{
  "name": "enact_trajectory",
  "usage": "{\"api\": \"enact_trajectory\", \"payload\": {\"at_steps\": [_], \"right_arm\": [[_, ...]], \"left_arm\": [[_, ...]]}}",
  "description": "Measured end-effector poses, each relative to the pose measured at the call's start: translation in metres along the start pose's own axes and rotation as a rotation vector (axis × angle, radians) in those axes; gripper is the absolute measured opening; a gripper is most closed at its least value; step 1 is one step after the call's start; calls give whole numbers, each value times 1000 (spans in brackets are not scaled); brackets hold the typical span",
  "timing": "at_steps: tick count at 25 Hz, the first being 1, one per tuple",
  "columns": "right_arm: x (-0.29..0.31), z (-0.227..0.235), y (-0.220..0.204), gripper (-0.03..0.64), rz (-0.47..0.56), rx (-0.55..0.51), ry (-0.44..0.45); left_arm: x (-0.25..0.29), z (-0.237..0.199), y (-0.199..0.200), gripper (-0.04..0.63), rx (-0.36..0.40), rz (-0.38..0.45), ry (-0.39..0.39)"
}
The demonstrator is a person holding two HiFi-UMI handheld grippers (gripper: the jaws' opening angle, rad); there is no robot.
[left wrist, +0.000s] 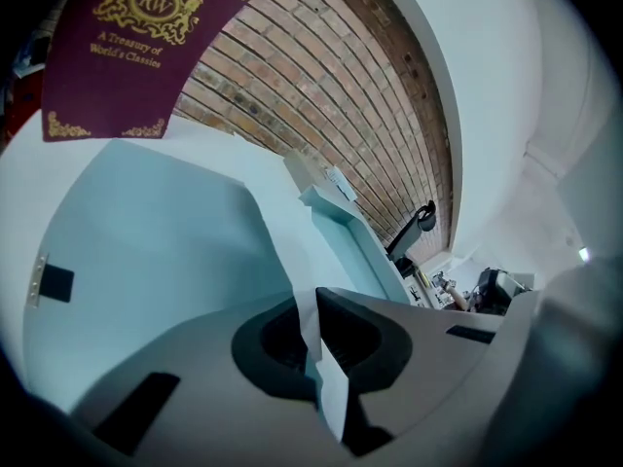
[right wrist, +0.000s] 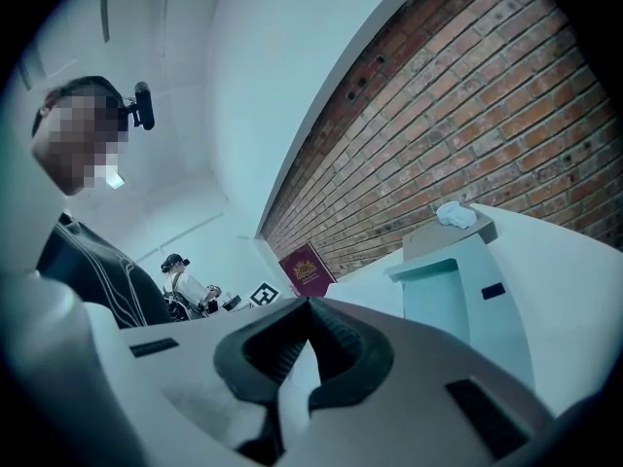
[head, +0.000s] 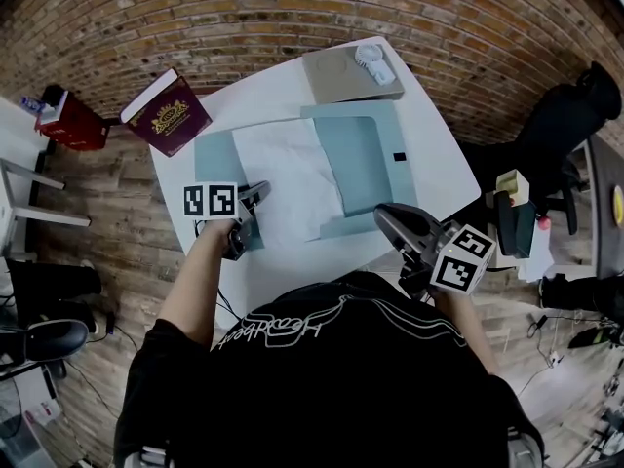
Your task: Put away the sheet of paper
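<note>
A white sheet of paper (head: 288, 183) lies across an open pale blue folder (head: 366, 159) on the white table (head: 434, 159). My left gripper (head: 260, 193) is shut on the sheet's near left edge. In the left gripper view the paper (left wrist: 287, 241) runs straight in between the closed jaws (left wrist: 316, 305), over the folder (left wrist: 146, 251). My right gripper (head: 380, 213) sits at the folder's near right corner, shut, with a thin pale edge pinched between its jaws (right wrist: 304, 309). The folder's right flap (right wrist: 453, 300) stretches ahead of it.
A maroon book (head: 168, 113) overhangs the table's far left corner. A grey-brown board (head: 341, 76) with a small white object (head: 373, 63) lies at the far edge. A red box (head: 70, 120) stands on the floor to the left, and a black chair (head: 561, 125) to the right.
</note>
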State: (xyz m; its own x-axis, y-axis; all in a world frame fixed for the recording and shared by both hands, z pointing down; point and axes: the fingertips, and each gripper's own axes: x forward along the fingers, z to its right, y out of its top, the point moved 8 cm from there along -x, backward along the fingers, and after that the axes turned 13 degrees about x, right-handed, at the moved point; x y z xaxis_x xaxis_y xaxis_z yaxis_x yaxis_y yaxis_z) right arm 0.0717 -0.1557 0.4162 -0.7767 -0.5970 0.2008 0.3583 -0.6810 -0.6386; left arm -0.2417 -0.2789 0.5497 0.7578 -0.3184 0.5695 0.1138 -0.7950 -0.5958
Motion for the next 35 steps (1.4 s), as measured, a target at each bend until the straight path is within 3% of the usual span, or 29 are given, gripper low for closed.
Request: {"api": "enact_trajectory", "payload": {"at_steps": [14,35], "right_arm": [[-2,30,31,3,-42,19,46],[-6,76,56,3,-85,35,93]], "left_arm": [[38,21,12,31,5,-56,84],[115,57,19,31,25,-140,80]]}}
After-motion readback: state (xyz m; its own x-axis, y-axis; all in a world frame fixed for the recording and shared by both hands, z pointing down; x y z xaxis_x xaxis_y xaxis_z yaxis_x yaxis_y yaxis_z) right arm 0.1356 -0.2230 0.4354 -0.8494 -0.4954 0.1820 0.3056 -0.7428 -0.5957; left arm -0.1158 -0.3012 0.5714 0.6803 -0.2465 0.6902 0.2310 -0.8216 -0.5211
